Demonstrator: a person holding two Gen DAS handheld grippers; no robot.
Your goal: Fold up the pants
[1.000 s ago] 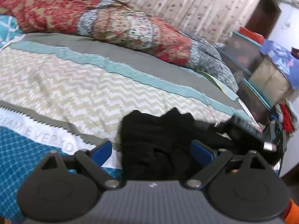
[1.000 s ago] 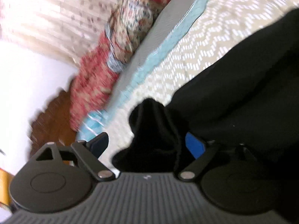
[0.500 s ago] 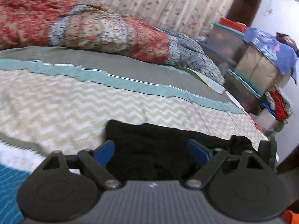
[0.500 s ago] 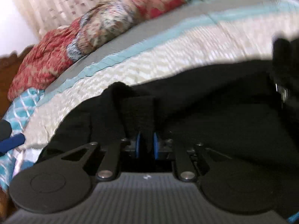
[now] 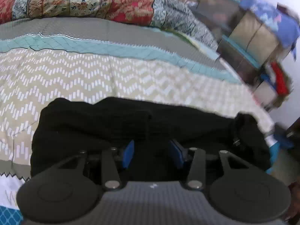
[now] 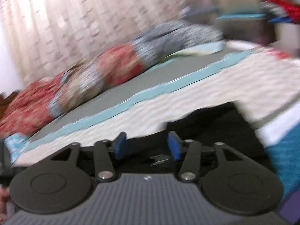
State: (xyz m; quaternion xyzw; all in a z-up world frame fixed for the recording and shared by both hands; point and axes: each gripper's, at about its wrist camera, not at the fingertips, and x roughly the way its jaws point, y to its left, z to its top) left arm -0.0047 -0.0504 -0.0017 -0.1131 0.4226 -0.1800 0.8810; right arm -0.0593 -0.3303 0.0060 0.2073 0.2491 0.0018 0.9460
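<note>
Black pants (image 5: 131, 123) lie bunched on the bed (image 5: 75, 78), directly under and ahead of both jaws. Left gripper (image 5: 151, 154) and right gripper (image 6: 147, 146) stand partly open, gripping nothing visible. Beyond, a red patterned quilt (image 5: 84, 1).

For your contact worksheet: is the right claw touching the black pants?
Cannot tell. In the right wrist view the right claw is open over the pants, but blur hides any contact or gap.

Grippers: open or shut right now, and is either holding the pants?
Left gripper: partly open, black pants between its fingers, not clamped.
Right gripper: open, holding nothing.
</note>
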